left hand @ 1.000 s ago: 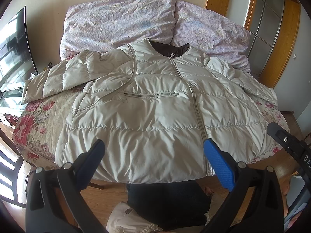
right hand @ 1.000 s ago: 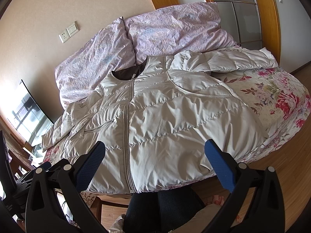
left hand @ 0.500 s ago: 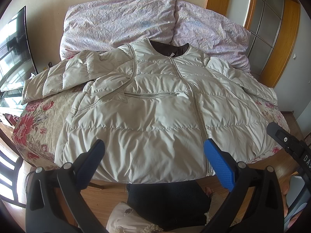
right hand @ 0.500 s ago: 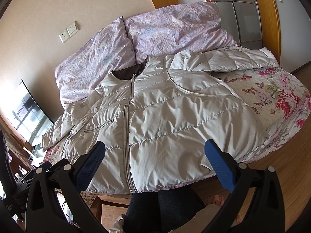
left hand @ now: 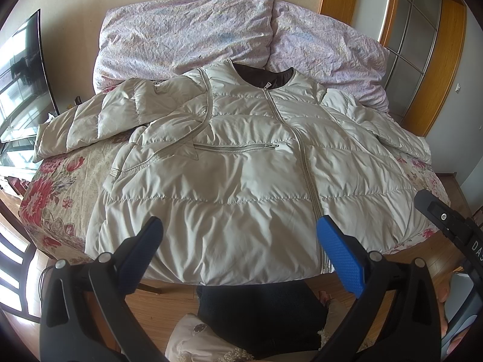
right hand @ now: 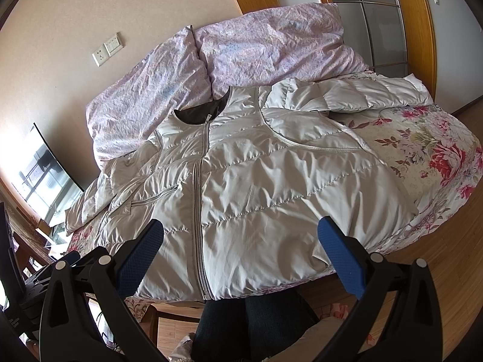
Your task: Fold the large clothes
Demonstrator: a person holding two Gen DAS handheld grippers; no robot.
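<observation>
Fingers spread on left gripper (left hand: pixel 240 241) and right gripper (right hand: pixel 240 241), one jacket (left hand: pixel 241 175), two pillows (left hand: pixel 187 33)

the letters "das" show on the right hand-held gripper (left hand: pixel 478 246).

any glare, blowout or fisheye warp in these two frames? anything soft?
Left wrist view: strong barrel warp, dark corners; the window at left is blown out; the jacket is sharp and evenly lit. Right wrist view: same warp, horizon tilted; sheen on the jacket, its sleeve near white; the window is washed out. No motion blur; both open tools look crisp.
</observation>
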